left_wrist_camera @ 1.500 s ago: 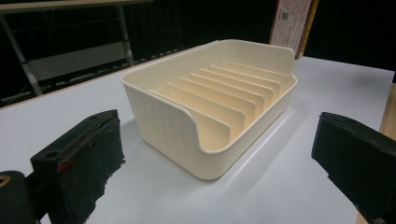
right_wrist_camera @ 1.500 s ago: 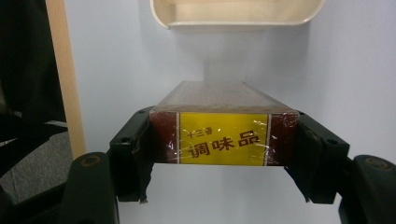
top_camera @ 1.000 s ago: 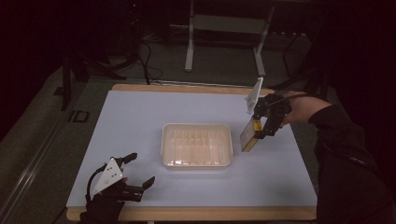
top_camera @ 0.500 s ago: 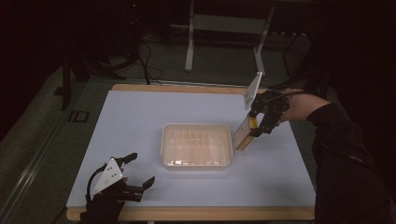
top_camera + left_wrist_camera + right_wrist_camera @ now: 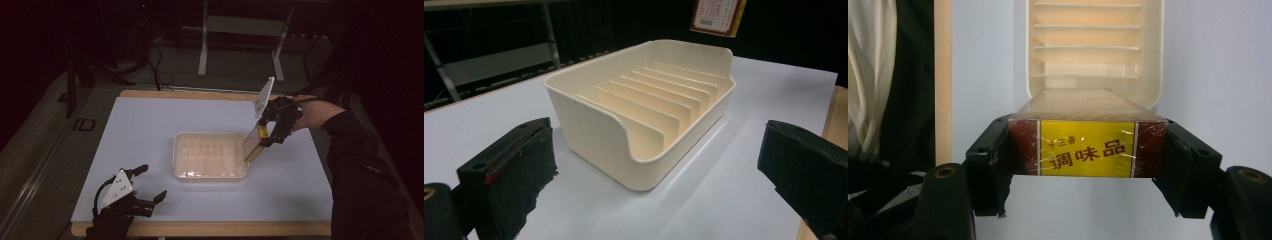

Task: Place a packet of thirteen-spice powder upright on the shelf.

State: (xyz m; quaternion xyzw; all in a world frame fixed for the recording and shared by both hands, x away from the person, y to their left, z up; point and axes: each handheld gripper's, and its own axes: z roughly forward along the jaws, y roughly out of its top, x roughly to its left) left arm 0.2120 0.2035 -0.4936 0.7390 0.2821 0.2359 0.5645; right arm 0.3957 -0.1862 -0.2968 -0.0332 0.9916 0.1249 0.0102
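A cream plastic tray (image 5: 180, 150) with several upright dividers stands in the middle of the white table; it also appears as the tray (image 5: 589, 115) and the tray (image 5: 1153, 60) in the gripper views. My right gripper (image 5: 267, 137) is shut on a flat box (image 5: 254, 142) with a yellow and dark red label, held tilted just above the tray's right end. Its labelled end faces the camera as the box (image 5: 1087, 148) between the two jaws. My left gripper (image 5: 150, 182) rests open at the table's front left, its fingers (image 5: 509, 170) wide apart and bare.
The white table top (image 5: 140, 125) has a wooden edge (image 5: 200, 229) along the front. Metal stand legs (image 5: 202, 45) and cables lie on the dark floor behind the table. A dark sleeve (image 5: 360, 170) reaches in from the right.
The right gripper has carried the box up and back a little, and the box now hangs by the tray's right end. The left gripper has stayed still.
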